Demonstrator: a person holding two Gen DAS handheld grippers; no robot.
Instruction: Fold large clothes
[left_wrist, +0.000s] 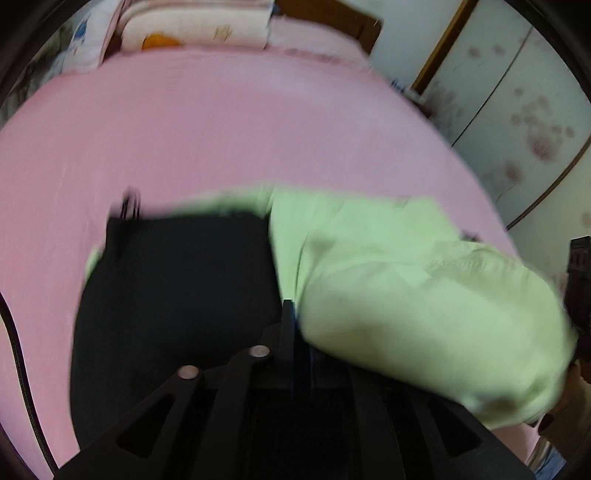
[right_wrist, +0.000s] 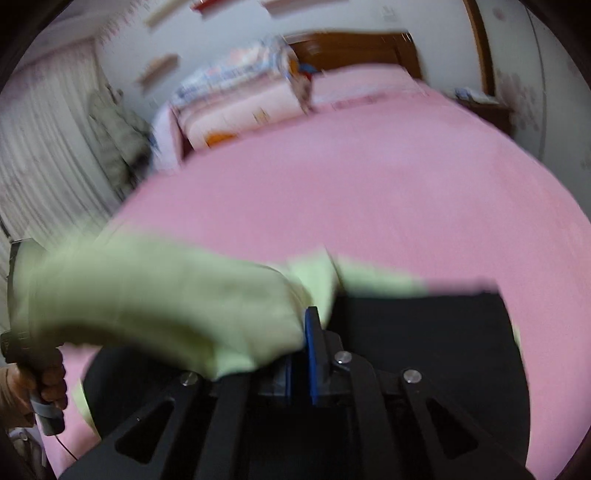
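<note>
**Both grippers clamped on a light green garment over a pink bed**

A light green garment (left_wrist: 406, 280) is held up between the two grippers above a bed covered by a pink sheet (left_wrist: 221, 129). Part of it also lies on the sheet, where a strip of green shows beyond a flat black panel (left_wrist: 177, 295) that rests on top of it.

In the left wrist view, the left gripper (left_wrist: 295, 325) has its fingers drawn together on the green cloth, which bulges away to the right toward the other gripper's dark body at the frame edge. In the right wrist view, the right gripper (right_wrist: 299, 350) pinches the same cloth between blue-padded fingers (right_wrist: 312, 354) set close together; the fabric runs off to the left, where the person's left hand (right_wrist: 48, 384) grips the handle of the other tool.

At the head of the bed sit folded quilts (right_wrist: 240, 107) in pale pink with an orange patch, against a wooden headboard (right_wrist: 351, 48). Wardrobe doors (left_wrist: 517, 92) with a faint floral pattern stand beside the bed, and pale curtains (right_wrist: 44, 166) hang on the other side.

Both views are motion-blurred; no brand, label or writing can be read anywhere.
</note>
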